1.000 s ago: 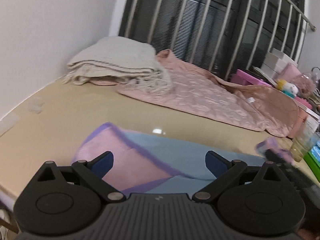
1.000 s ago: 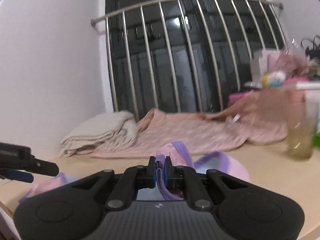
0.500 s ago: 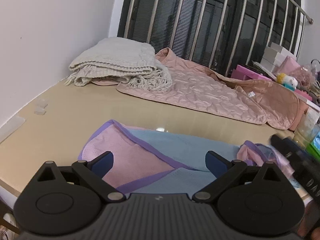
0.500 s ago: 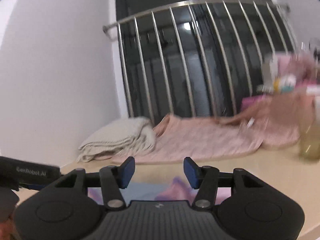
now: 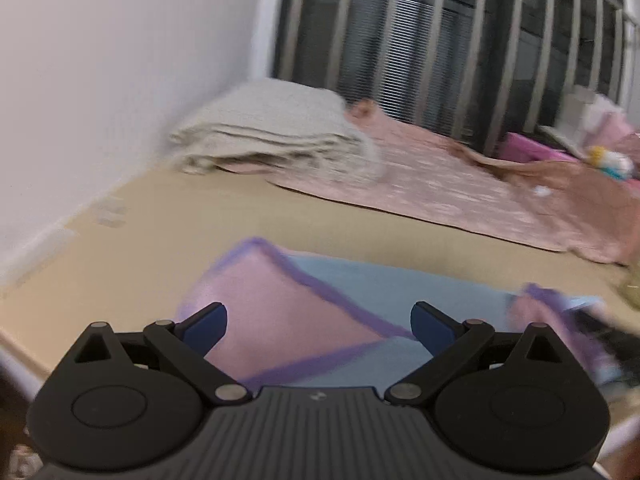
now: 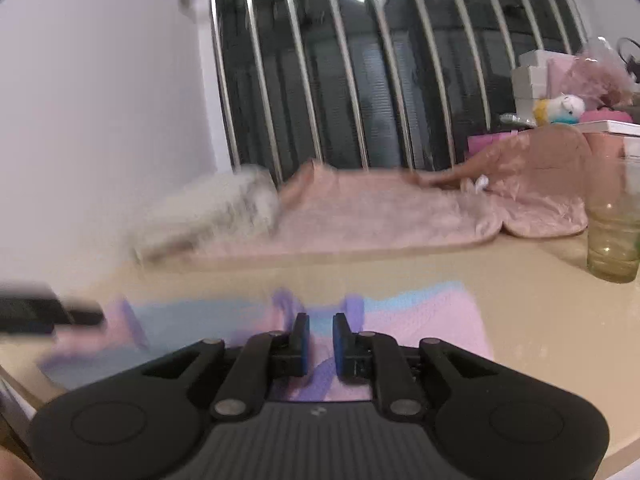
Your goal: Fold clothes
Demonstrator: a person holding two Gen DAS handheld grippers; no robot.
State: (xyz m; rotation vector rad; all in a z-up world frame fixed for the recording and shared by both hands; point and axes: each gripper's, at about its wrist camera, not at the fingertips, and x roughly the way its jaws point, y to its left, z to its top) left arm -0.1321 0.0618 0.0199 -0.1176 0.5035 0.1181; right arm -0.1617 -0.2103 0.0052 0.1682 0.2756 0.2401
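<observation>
A small pink and light-blue garment with purple trim (image 5: pixel 304 312) lies on the beige table near its front edge; it also shows in the right wrist view (image 6: pixel 420 316). My left gripper (image 5: pixel 318 320) is open and empty, just above the garment's left part. My right gripper (image 6: pixel 320 334) hovers low over the garment's middle with its jaws nearly together and a narrow gap between them, holding nothing. The right gripper shows blurred at the right of the left wrist view (image 5: pixel 600 332).
A folded cream blanket (image 5: pixel 276 136) and a spread pink quilted garment (image 5: pixel 460 192) lie at the back by the barred window. A glass cup (image 6: pixel 614 220) stands at the right. Boxes and a plush toy (image 6: pixel 560 106) are at the far right. A white wall is on the left.
My right gripper let go of the purple-trimmed edge, opened wide, then came down over the garment with its jaws closing to a narrow gap. The left gripper stayed open and shifted slightly.
</observation>
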